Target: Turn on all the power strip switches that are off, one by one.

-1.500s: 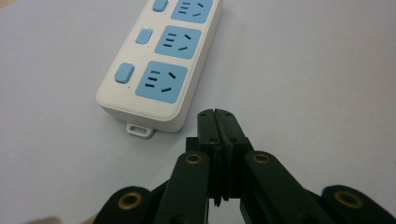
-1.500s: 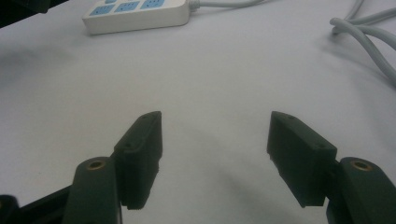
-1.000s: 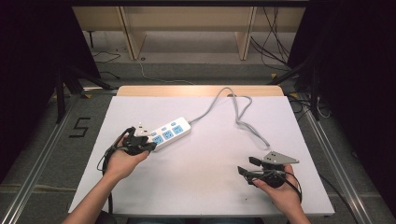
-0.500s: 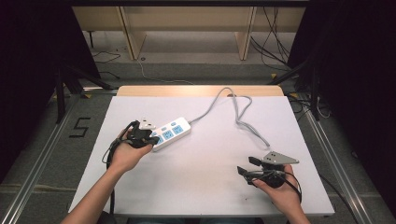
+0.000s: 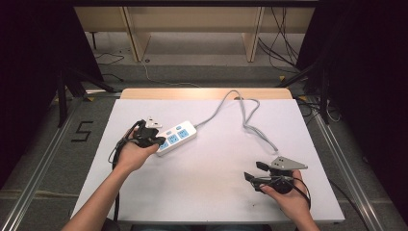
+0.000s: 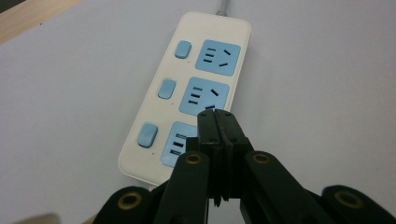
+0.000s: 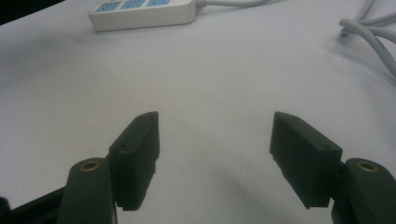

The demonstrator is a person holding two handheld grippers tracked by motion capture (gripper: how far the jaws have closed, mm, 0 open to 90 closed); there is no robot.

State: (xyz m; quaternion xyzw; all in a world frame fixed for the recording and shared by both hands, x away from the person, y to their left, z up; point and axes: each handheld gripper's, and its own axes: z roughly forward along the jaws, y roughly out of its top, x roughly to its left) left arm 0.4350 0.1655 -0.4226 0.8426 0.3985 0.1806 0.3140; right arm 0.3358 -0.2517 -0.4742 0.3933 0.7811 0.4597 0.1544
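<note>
Power strip (image 5: 176, 136) lies on the white table (image 5: 211, 168), left of centre, its long axis running diagonally from the near-left end under my left gripper (image 5: 153, 140) up to the far-right end where the grey cable (image 5: 250, 120) leaves it. In the left gripper view, my left jaws are pressed together with nothing between them, their tips over the nearest of the 3 blue sockets (image 6: 187, 144), beside the nearest of the 3 blue switches (image 6: 146, 135). Whether the tips actually touch the plastic I can't quite tell from here; I'd guess they hover just above or rest on it.

My right gripper (image 5: 255, 177) sits well apart, near the table's front right, jaws spread wide and empty, pointed across bare surface toward the strip. The left hand is plainly the nearer one for any press or push. Around the strip the tabletop is open, with only the cable looping off to the far right.
</note>
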